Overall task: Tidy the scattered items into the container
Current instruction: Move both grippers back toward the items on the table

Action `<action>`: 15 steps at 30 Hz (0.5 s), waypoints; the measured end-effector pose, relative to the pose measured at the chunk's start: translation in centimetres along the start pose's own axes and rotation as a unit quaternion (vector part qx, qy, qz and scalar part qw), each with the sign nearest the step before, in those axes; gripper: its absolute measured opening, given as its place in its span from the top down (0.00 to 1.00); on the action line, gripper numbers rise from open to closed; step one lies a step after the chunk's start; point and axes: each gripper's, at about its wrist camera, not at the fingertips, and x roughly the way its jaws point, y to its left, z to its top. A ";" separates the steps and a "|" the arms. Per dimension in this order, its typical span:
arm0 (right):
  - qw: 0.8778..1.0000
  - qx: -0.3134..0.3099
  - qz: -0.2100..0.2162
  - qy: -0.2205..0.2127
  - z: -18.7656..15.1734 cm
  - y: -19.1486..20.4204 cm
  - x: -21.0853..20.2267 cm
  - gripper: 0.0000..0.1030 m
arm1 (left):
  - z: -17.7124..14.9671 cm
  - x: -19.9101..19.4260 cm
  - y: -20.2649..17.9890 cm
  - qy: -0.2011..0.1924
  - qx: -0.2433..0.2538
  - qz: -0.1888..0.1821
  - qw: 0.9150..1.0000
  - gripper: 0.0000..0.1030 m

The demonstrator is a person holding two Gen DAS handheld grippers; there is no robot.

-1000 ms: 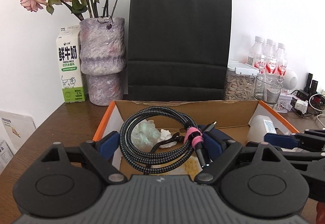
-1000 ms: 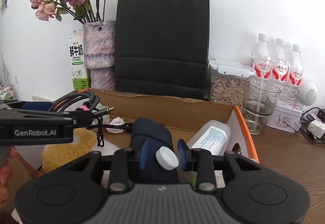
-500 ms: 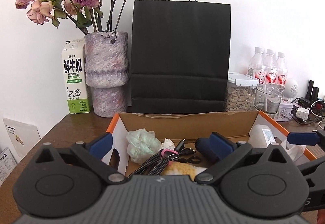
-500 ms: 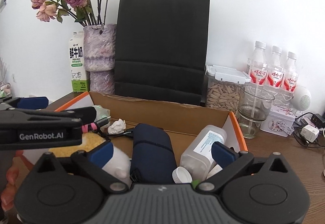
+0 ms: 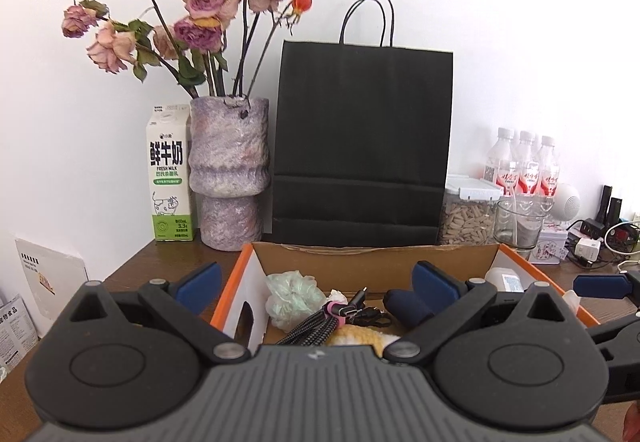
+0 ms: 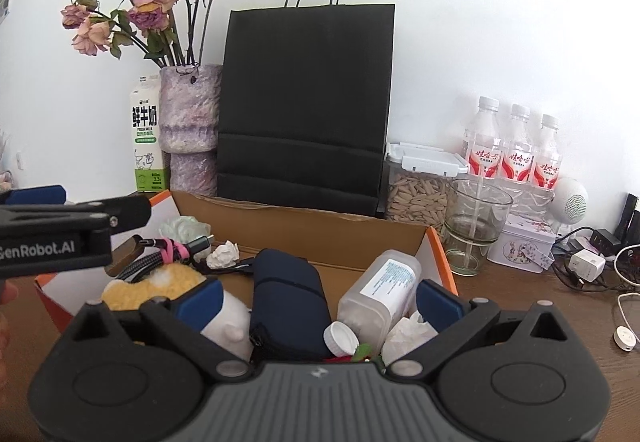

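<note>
An open cardboard box with orange edges holds the items. Inside lie a braided cable with a pink tie, a yellow plush, a navy pouch, a clear bottle with a white cap, a mint-green wad and crumpled paper. My left gripper is open and empty above the box's left side. My right gripper is open and empty above the box's near edge.
Behind the box stand a black paper bag, a purple vase with dried roses and a milk carton. At the right are a seed jar, a glass, three water bottles and chargers with cables.
My left gripper opened and let the braided cable drop into the box. My right gripper opened and let the white cap go. Both grippers have risen and pulled back.
</note>
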 end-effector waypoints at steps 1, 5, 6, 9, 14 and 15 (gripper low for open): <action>1.000 -0.001 -0.001 -0.001 -0.2 0.0 -0.4 0.00 | -0.1 -0.5 0.0 -0.003 0.001 0.001 1.000 0.00; 1.000 -0.003 -0.004 -0.004 -0.9 0.3 -2.0 0.00 | -0.5 -2.1 0.2 -0.009 0.002 -0.006 1.000 0.00; 1.000 -0.001 -0.005 -0.004 -1.1 0.4 -2.4 0.00 | -0.6 -2.5 0.3 -0.008 0.002 -0.007 1.000 0.00; 1.000 0.001 -0.005 0.000 -1.8 0.6 -3.5 0.00 | -1.0 -3.4 0.3 -0.004 0.002 -0.011 1.000 0.00; 1.000 0.003 -0.007 0.000 -3.1 0.7 -5.5 0.00 | -2.0 -5.4 0.6 0.000 0.004 -0.012 1.000 0.00; 1.000 0.006 -0.007 0.002 -3.4 0.7 -5.9 0.00 | -2.2 -5.8 0.6 0.003 0.004 -0.013 1.000 0.00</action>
